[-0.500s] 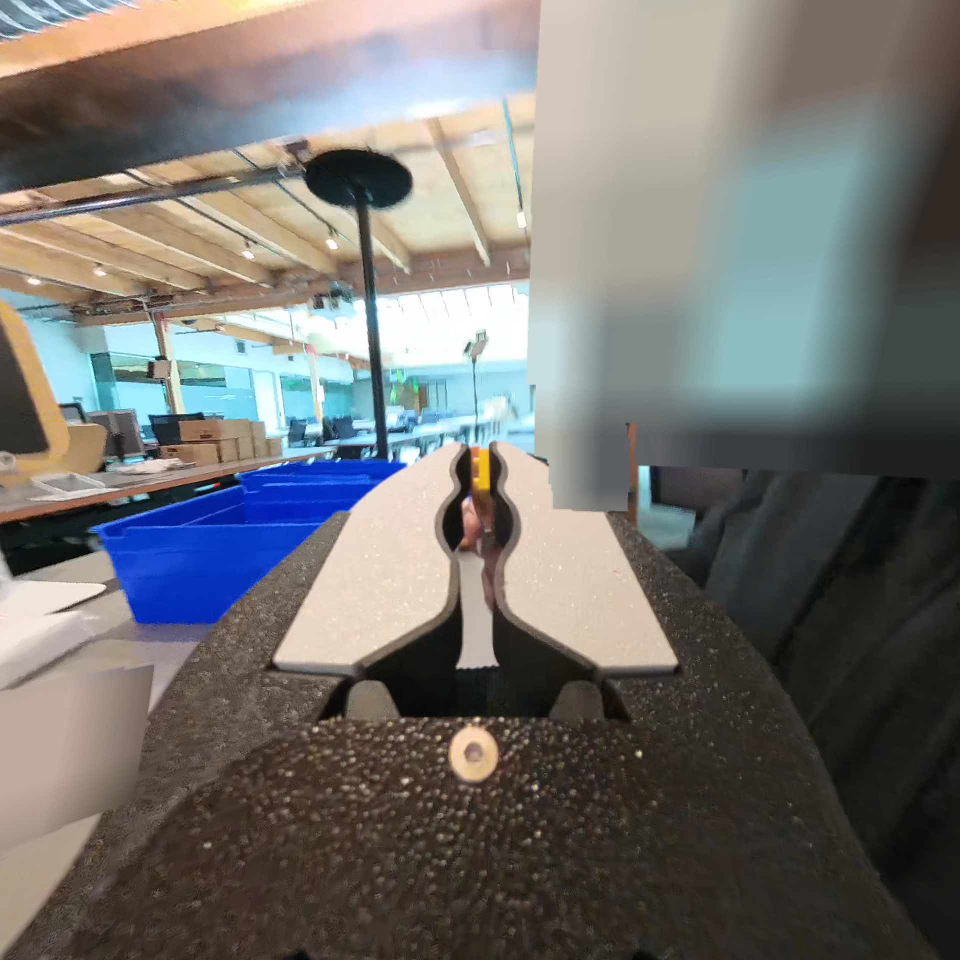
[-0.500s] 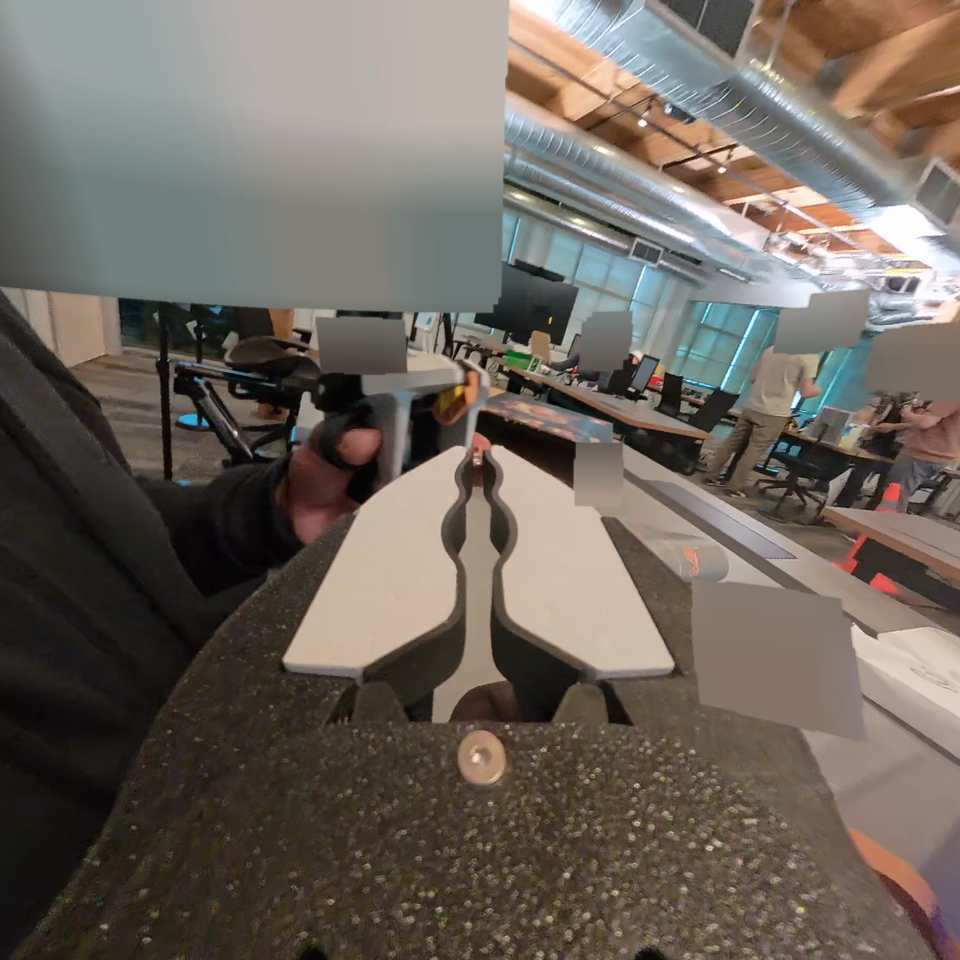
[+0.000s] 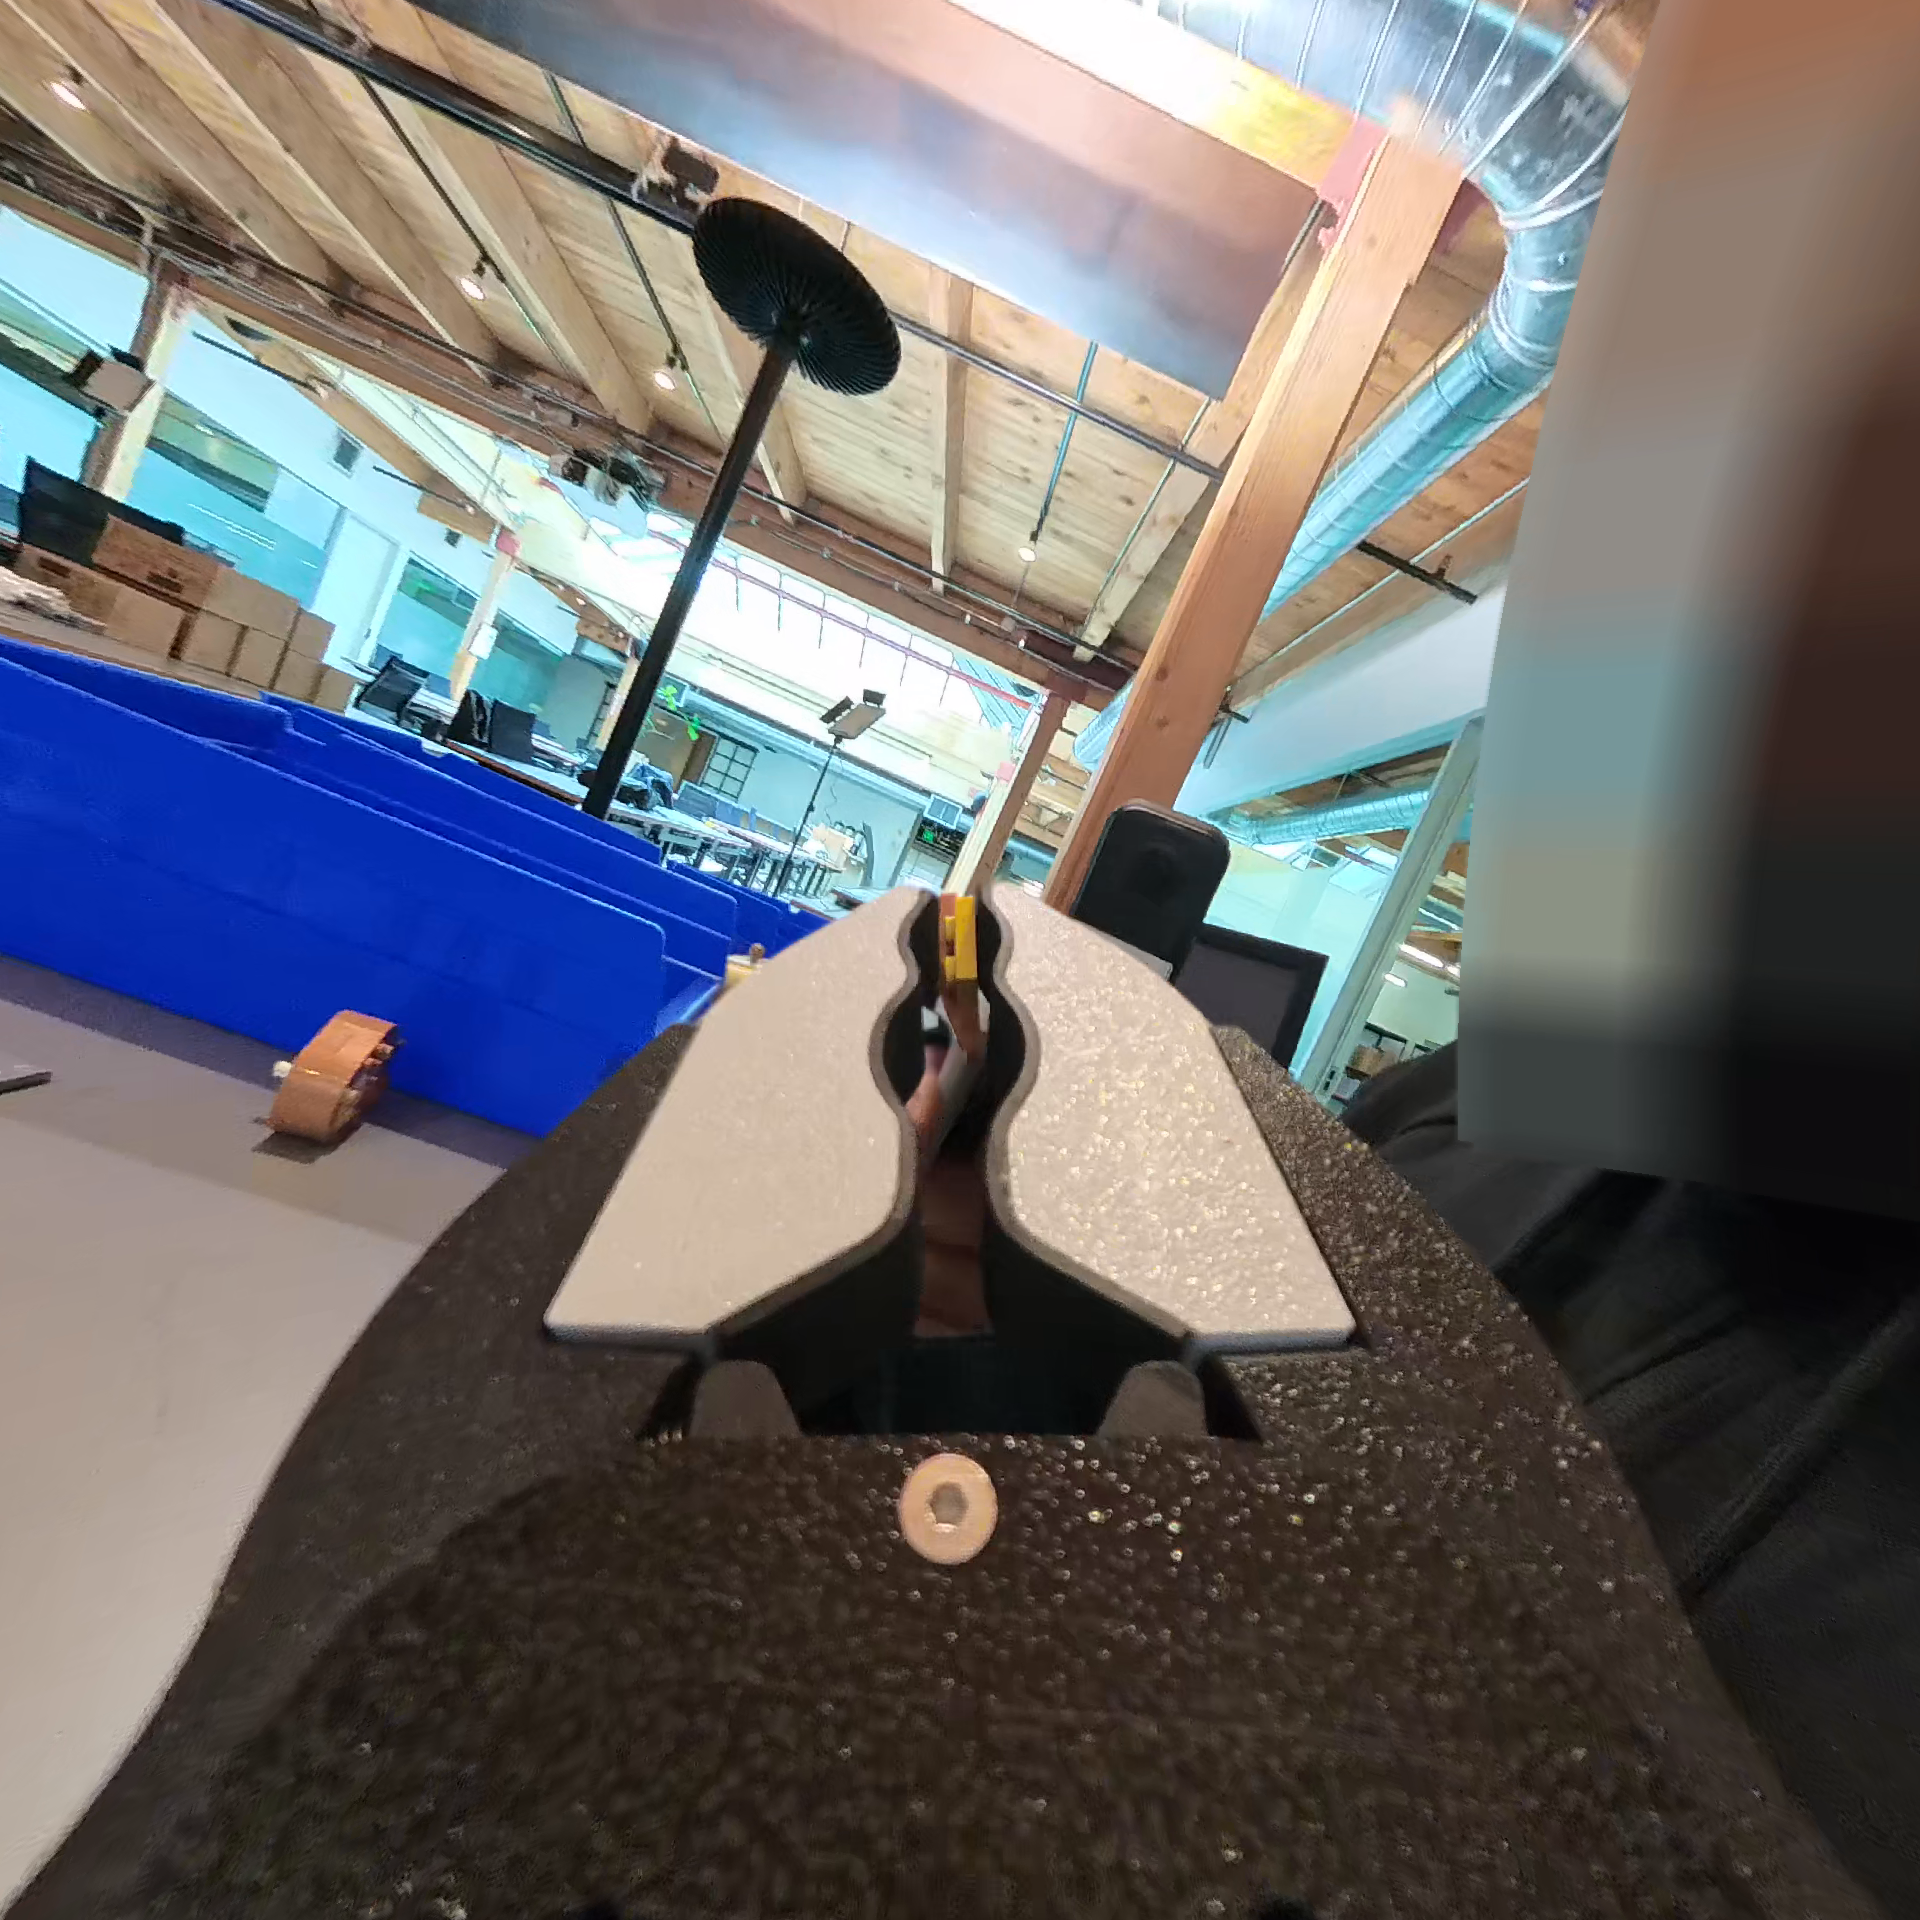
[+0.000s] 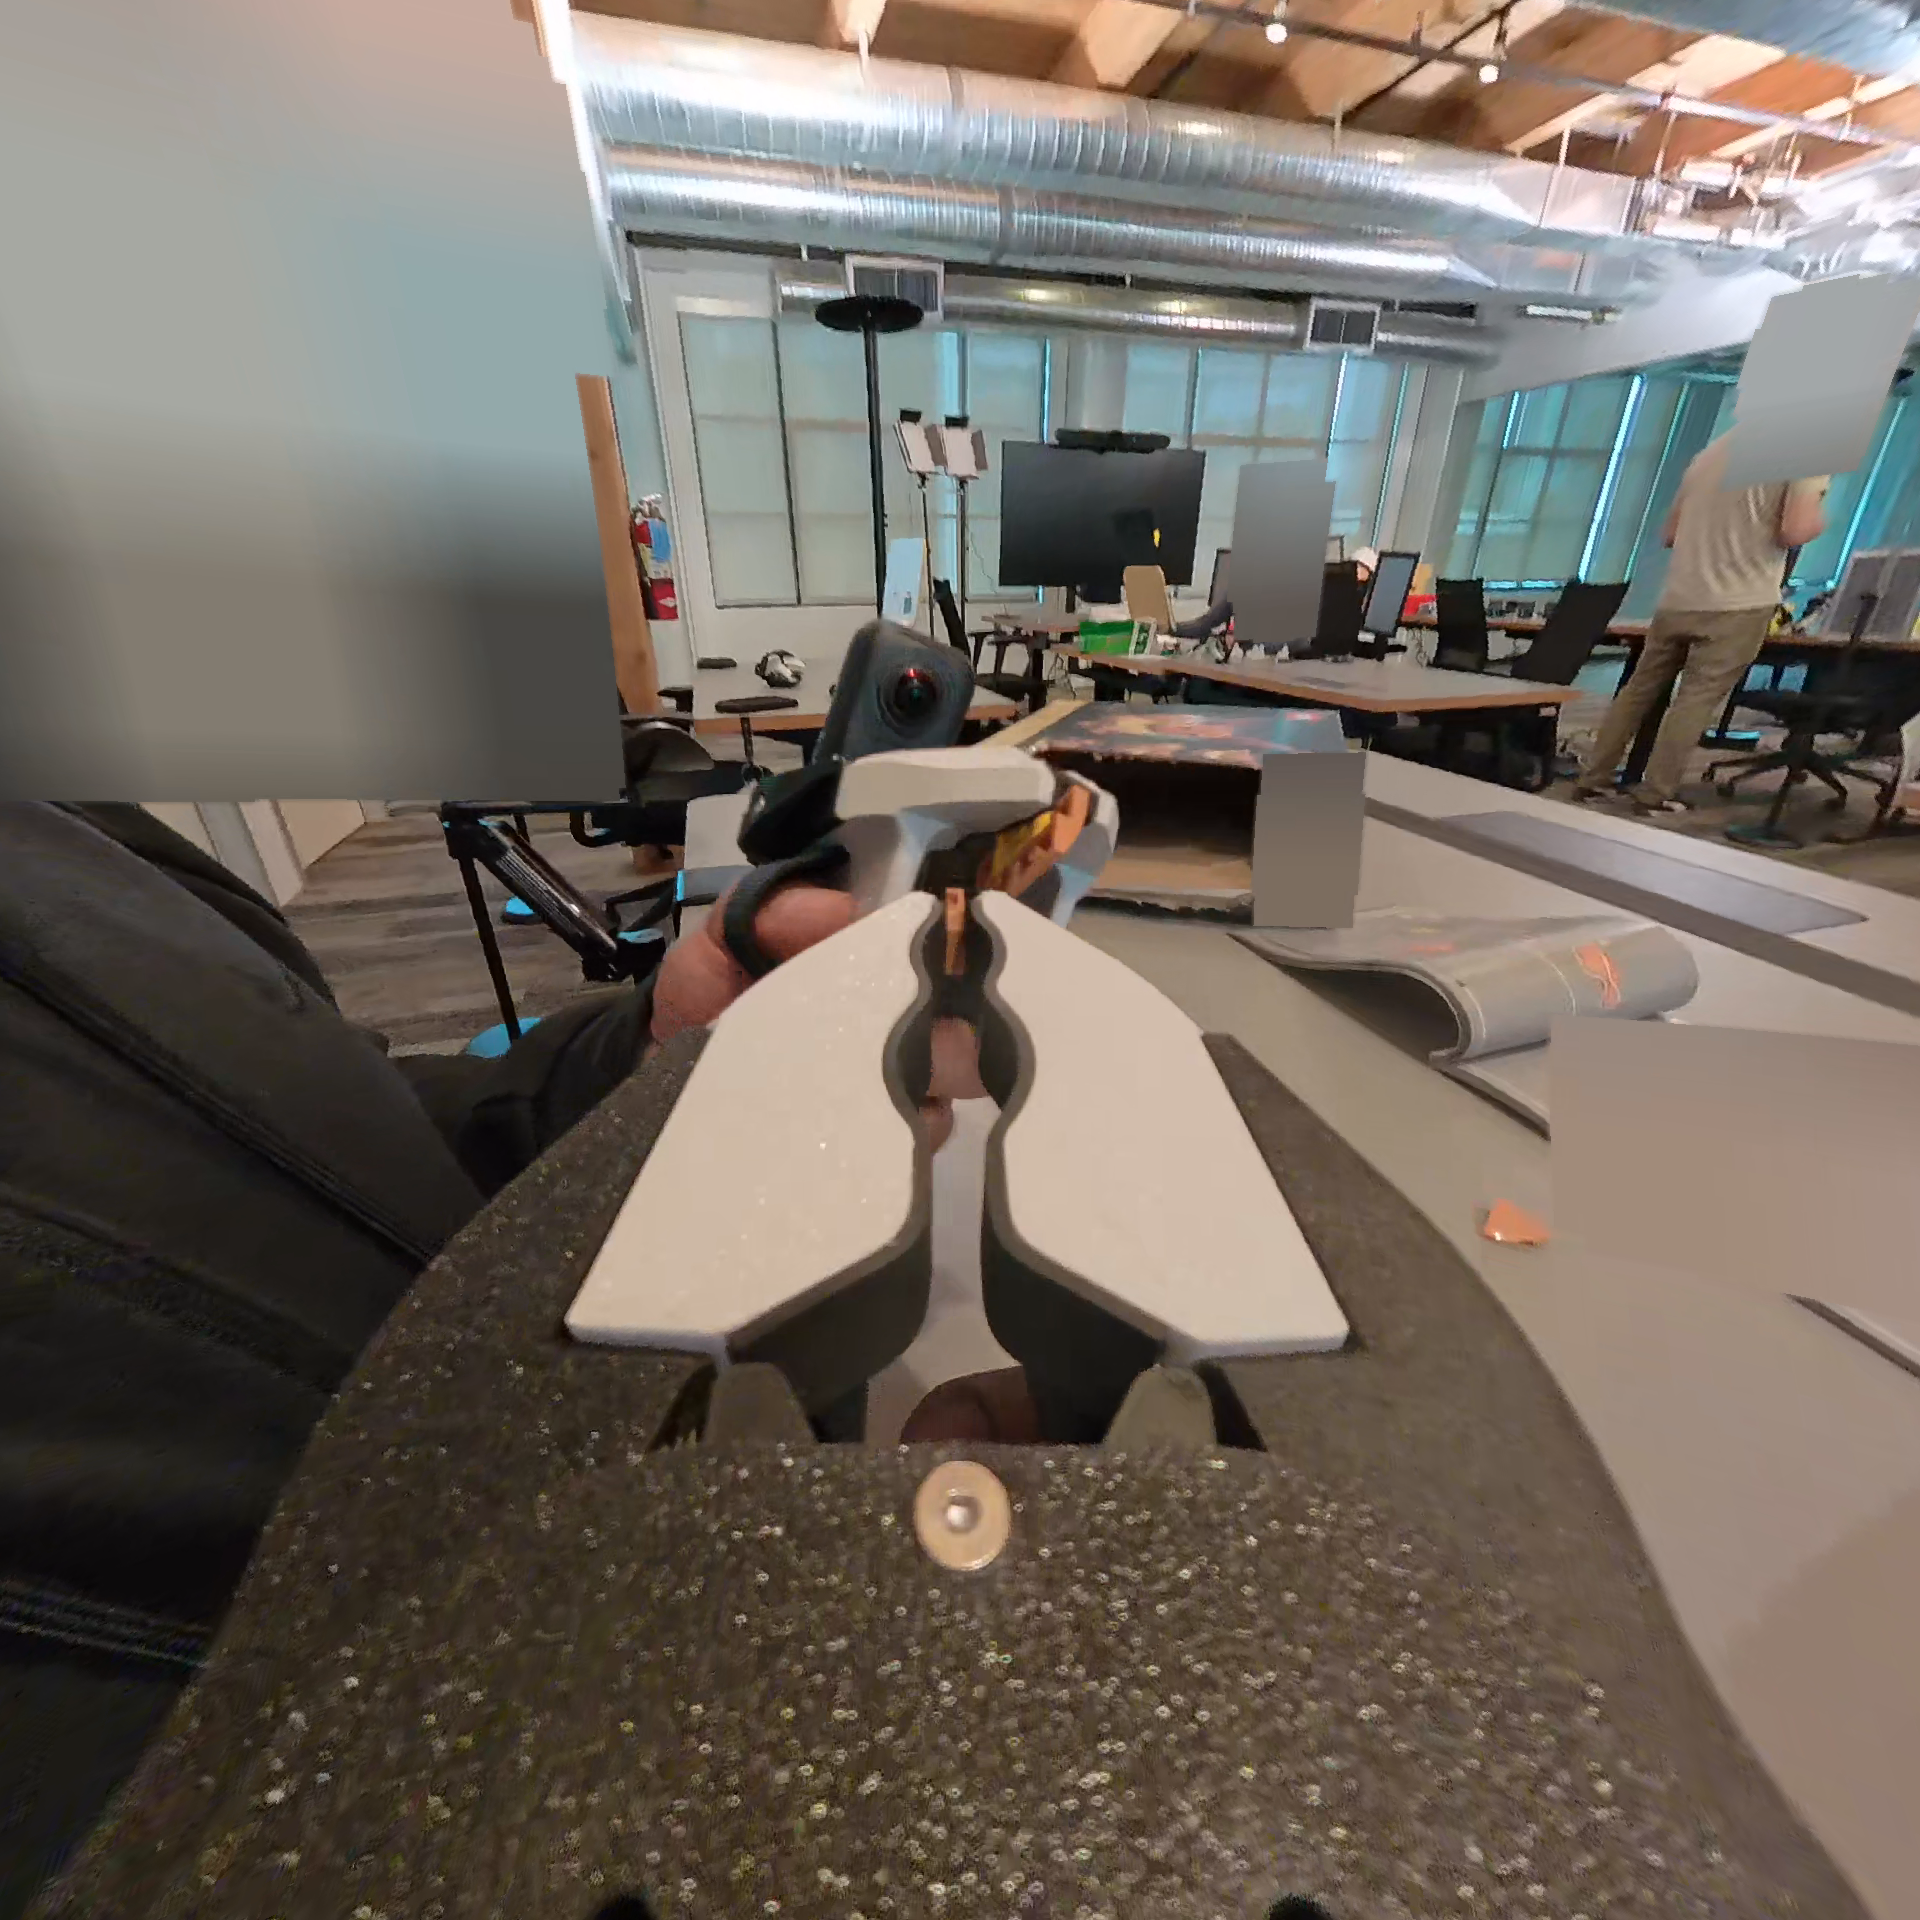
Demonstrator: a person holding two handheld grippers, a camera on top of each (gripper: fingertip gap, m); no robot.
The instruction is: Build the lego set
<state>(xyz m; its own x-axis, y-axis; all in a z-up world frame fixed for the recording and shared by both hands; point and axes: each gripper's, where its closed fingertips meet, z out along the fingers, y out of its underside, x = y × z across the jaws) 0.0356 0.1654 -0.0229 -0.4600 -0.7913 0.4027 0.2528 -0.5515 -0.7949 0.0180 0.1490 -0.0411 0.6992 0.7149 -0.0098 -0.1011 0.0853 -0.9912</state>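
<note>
yellow and orange show at the tip of the left gripper [image 3: 958, 925]: a small yellow piece [image 3: 961, 940] with an orange-brown part against its left side sits pinched between the two grey fingers [image 3: 810, 1091], which are closed on it with both tips against it. that gripper is raised above the grey table [image 3: 156, 1299], with a row of blue bins [image 3: 312, 883] to its left and a small brown block [image 3: 330, 1075] lying on the table just in front of the bins. a black camera [image 3: 1148, 894] stands up just beyond the fingertips on the right.

the right gripper [image 4: 954, 925] is likewise closed, its grey fingers [image 4: 810, 1101] nipping a thin orange piece [image 4: 953, 933] at the very tip. just beyond it in the right wrist view, the left gripper appears with its black camera on top and a hand [image 4: 748, 956] around its handle; the yellow and orange part shows between its fingers there too. the two grippers' tips are very near each other; whether the pieces touch cannot be told. behind them an open cardboard box [image 4: 1174, 790] lies on its side on the grey table, a curled booklet [image 4: 1507, 987] lies to the right, and a small orange scrap [image 4: 1512, 1221] lies nearer. a person [image 4: 1714, 623] stands at desks far off.
</note>
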